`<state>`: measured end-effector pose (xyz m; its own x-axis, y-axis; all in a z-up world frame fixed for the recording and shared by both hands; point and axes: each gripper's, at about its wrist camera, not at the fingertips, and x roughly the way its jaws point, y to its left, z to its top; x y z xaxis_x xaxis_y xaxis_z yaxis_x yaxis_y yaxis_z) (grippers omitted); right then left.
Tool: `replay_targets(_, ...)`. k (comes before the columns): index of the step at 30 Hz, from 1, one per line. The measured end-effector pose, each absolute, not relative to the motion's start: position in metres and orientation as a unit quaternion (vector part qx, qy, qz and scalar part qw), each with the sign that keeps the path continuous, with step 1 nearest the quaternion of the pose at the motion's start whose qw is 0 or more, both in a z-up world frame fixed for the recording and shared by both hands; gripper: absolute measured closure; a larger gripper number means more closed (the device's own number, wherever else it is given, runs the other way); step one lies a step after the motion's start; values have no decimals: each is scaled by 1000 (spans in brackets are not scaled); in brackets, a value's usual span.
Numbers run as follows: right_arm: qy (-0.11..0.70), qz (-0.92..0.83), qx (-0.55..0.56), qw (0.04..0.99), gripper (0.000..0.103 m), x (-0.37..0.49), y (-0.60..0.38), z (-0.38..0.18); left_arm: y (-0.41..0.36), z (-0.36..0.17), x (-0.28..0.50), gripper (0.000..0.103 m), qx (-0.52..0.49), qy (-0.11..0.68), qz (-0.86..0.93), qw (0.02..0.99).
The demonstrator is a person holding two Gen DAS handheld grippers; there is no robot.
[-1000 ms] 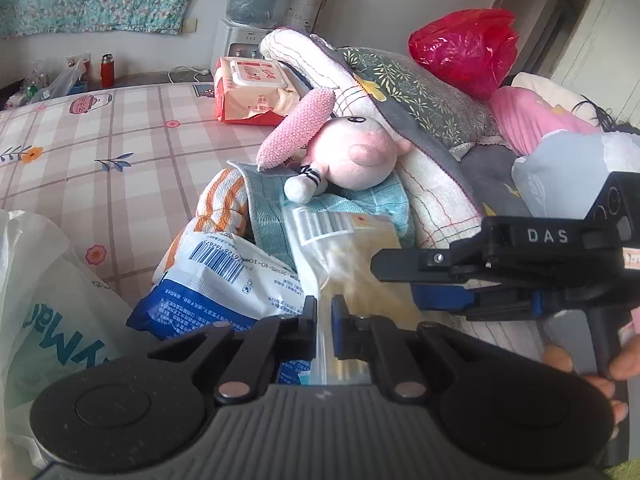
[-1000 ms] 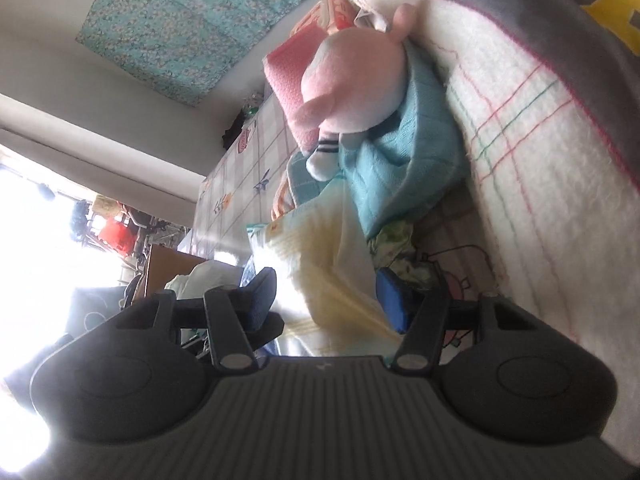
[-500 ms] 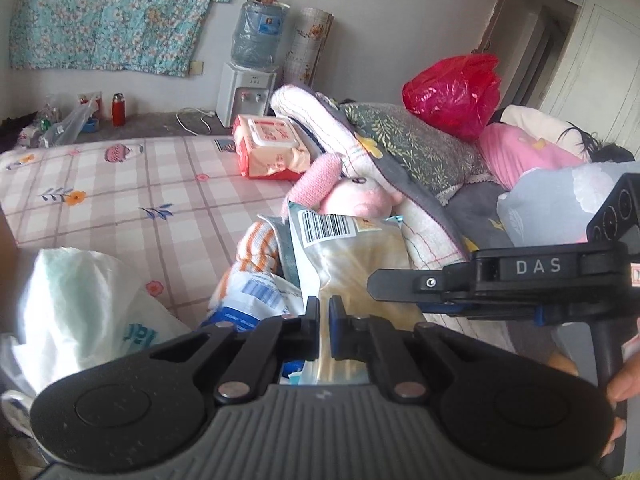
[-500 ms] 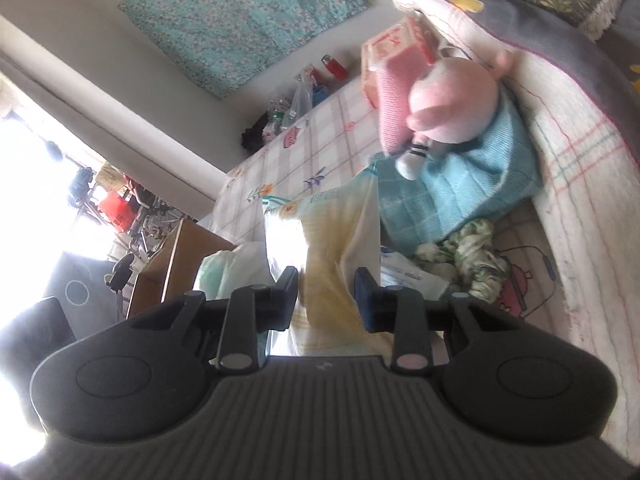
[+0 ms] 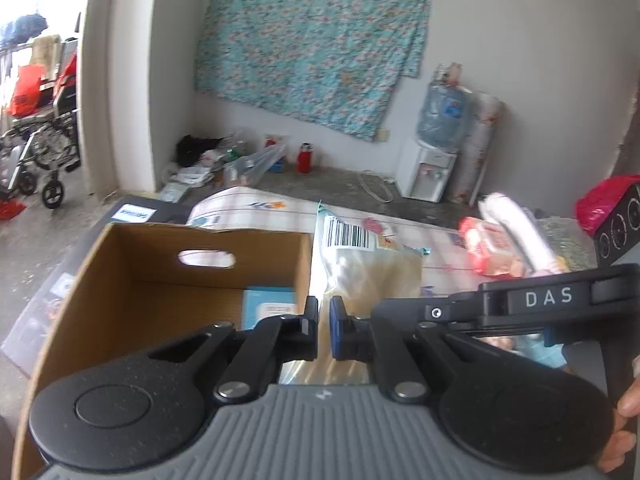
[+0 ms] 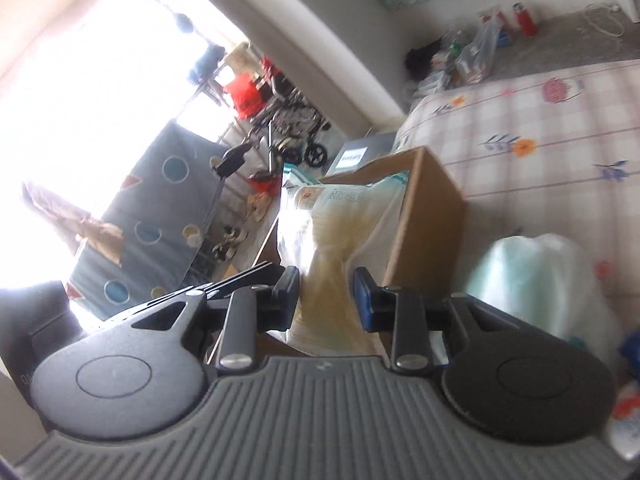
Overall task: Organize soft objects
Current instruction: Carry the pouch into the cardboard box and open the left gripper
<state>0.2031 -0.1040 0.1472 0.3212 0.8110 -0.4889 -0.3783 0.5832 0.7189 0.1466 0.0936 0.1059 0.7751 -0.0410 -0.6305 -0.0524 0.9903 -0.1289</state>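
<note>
Packet: clear plastic pack of pale yellow soft stuff with barcode label [image 5: 362, 268], held in the air by both tools, at the 3 o'clock edge of the open brown cardboard box [image 5: 168, 276] in the left view. Left gripper [image 5: 324, 330] pinches the pack's thin bottom edge, jaws nearly together. Right gripper [image 6: 326, 296] clamps the bulkier middle [image 6: 332, 248], jaws wider apart, squeezing the fill. Likely reason for the two-point hold: floppy bag, one grip would let it fold; this keeps it upright for a drop into the box.

Box sits beside the checked floral bed sheet [image 6: 560, 128], handle cutout in its far wall.

Left view only: box interior, with a light blue flat carton [image 5: 268, 304] on the floor at 6 o'clock of the cutout; teal floral cloth [image 5: 312, 40] on the wall, water dispenser [image 5: 428, 168] at 2 o'clock.

Right view only: box outer wall [image 6: 432, 216], white-green plastic bag [image 6: 540, 280] at 3 o'clock, bright window at 10 o'clock.
</note>
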Motion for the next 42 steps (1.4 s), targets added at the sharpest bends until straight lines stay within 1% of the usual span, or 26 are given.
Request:
replay_targets(8,527,364,200,741,75,254,39,114,195,58,208,97,-92,429,61,896)
replay_targets(13,559,312,211,739,77,281,75,79,232,26,241,96,-122,463,66,875)
replay_targets(17,557,269,205,759,75,301,82,55,239,-2,259,91,-107,485,92,863)
replay_targets(20,561,263,214,755,75,312,81,45,239,-16,267,91,-109,502,96,852)
replay_targets(23,546,277,208,763,75,311,78,51,234,-23,267,84,-104,513,83,848)
replay_targets(25,532,293,212,766,75,306,67,63,229,-28,267,80,-97,525,77,842)
replay_targets(27,515,312,211,770,75,297,53,78,222,-33,268,68,-81,538,72,836)
replay_targets(28,506,320,211,773,75,292,44,85,218,-35,268,66,-69,540,74,836)
replay_targets(29,498,327,209,776,75,286,36,91,215,-36,270,60,-53,538,78,838)
replay_targets(30,489,331,206,780,75,279,26,98,212,-36,271,59,-39,538,80,838)
replay_targets(34,462,338,197,796,75,253,-10,111,207,-37,279,59,-11,534,85,841)
replay_targets(38,453,332,204,802,75,233,-40,109,207,-41,290,59,-5,530,108,841)
replay_targets(40,450,325,210,805,75,223,-53,104,208,-42,296,61,-15,527,117,842)
replay_targets(42,447,321,216,806,75,215,-64,103,207,-43,303,64,-12,522,125,844)
